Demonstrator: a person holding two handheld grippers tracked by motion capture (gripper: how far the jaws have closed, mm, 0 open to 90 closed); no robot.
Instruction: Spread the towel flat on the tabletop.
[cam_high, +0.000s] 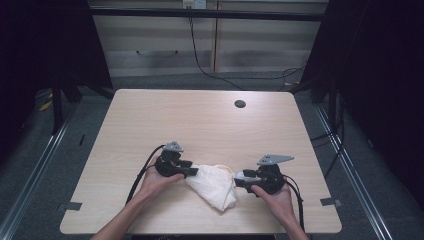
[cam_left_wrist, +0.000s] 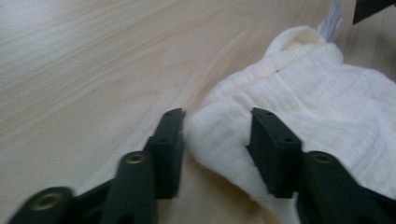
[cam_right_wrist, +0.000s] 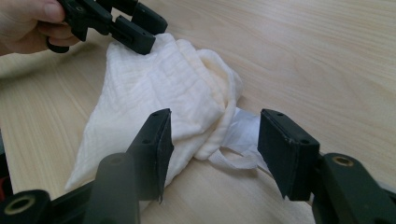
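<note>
On the table (cam_high: 150, 115) we see a crumpled white cloth (cam_high: 214, 184) lying near the front edge, between our two tools. At the cloth's left end, our left tool (cam_high: 192, 171) has its jaws straddling a corner, not visibly pinching it. At the cloth's right end, our right tool (cam_high: 239, 179) stands wide open around a bunched fold.

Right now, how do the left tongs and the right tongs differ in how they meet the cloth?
The left tongs straddle a corner fold of the cloth, the fabric filling the gap; the right tongs stand wider, with a bunched end and thin white strip loosely between them. The left tongs meet its left corner, the right tongs its right end. Both lie low over the table.
</note>
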